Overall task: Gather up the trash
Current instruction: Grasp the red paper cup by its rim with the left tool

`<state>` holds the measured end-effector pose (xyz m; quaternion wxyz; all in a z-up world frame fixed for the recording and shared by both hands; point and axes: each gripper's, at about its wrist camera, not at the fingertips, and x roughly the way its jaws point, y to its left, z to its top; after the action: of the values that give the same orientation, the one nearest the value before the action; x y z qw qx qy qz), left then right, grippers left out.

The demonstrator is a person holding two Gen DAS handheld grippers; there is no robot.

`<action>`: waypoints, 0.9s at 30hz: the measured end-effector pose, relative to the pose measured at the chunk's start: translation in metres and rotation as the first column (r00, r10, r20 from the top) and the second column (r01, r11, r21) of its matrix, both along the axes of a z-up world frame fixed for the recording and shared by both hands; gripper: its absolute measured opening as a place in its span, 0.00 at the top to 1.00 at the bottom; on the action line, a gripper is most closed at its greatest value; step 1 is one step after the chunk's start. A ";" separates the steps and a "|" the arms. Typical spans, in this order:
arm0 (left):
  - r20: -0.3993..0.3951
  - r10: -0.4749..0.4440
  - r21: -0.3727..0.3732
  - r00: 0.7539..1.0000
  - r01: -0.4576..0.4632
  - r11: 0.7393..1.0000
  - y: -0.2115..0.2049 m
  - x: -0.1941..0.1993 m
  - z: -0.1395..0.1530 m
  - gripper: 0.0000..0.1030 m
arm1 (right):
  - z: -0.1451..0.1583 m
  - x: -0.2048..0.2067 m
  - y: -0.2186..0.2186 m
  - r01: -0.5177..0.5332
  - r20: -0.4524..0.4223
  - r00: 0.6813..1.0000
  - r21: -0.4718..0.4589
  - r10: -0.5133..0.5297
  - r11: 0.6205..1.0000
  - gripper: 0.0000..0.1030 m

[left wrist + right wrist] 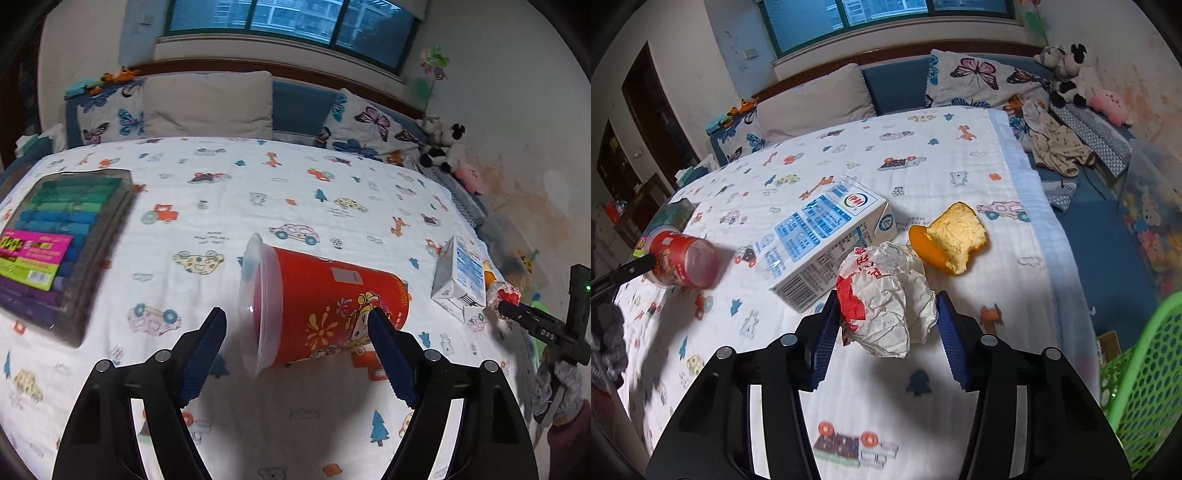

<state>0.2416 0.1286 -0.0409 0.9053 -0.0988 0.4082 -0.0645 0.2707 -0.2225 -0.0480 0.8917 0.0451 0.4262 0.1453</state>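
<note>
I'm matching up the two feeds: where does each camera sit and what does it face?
Left wrist: on the left gripper, looking down its open fingers at the tipped red cup.
Right wrist: on the right gripper, fingers clamped on the crumpled wrapper.
Shared: red cup, milk carton, wrapper, bed.

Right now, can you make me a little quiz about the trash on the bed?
1. True or false: the red cup stands upright.
2. What does the right gripper squeeze? A) milk carton B) crumpled paper wrapper C) orange peel
3. Fill in: the left gripper is ____ around the cup's lidded end.

Key: 1 false, it lies on its side; 2 B; 3 open.
</note>
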 end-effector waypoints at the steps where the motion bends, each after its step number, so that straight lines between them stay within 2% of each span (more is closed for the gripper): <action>1: -0.003 -0.021 -0.013 1.000 0.021 1.000 0.000 0.002 -0.002 0.28 | 0.002 -0.005 -0.001 -0.001 0.004 1.000 0.000 0.001 1.000 0.49; 6: -0.006 -0.076 -0.053 0.997 0.075 0.996 0.001 0.009 -0.009 0.36 | 0.009 -0.023 -0.003 -0.006 0.017 1.000 0.001 0.006 1.000 0.49; 8: -0.003 -0.110 -0.080 0.994 0.110 0.991 -0.002 0.010 -0.012 0.44 | 0.012 -0.031 -0.003 -0.009 0.022 1.000 0.003 0.009 1.000 0.49; 10: 0.004 -0.125 -0.077 0.992 0.125 0.989 -0.005 0.009 -0.012 0.46 | 0.014 -0.037 -0.003 -0.008 0.027 1.000 0.012 0.007 1.000 0.49; 14: 0.014 -0.167 -0.088 0.986 0.167 0.982 -0.012 0.003 -0.013 0.61 | 0.019 -0.051 -0.002 -0.016 0.035 0.999 0.012 0.015 1.000 0.49; 18: 0.034 -0.151 -0.071 0.988 0.153 0.986 -0.020 -0.006 -0.012 0.72 | 0.022 -0.061 0.000 -0.019 0.046 0.999 -0.004 0.019 1.000 0.49; 24: 0.077 -0.141 -0.052 0.987 0.146 0.988 -0.036 -0.019 -0.003 0.95 | 0.026 -0.082 -0.008 -0.007 0.056 0.998 0.009 0.006 1.000 0.49; 27: 0.087 -0.133 -0.028 0.987 0.136 0.990 -0.047 -0.027 0.003 0.95 | 0.030 -0.092 -0.015 0.004 0.065 0.998 0.020 -0.005 1.000 0.49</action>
<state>0.2143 0.0816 -0.0375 0.9136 -0.0837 0.3737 -0.1364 0.1788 -0.2372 -0.0178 0.9050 0.0501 0.3953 0.1490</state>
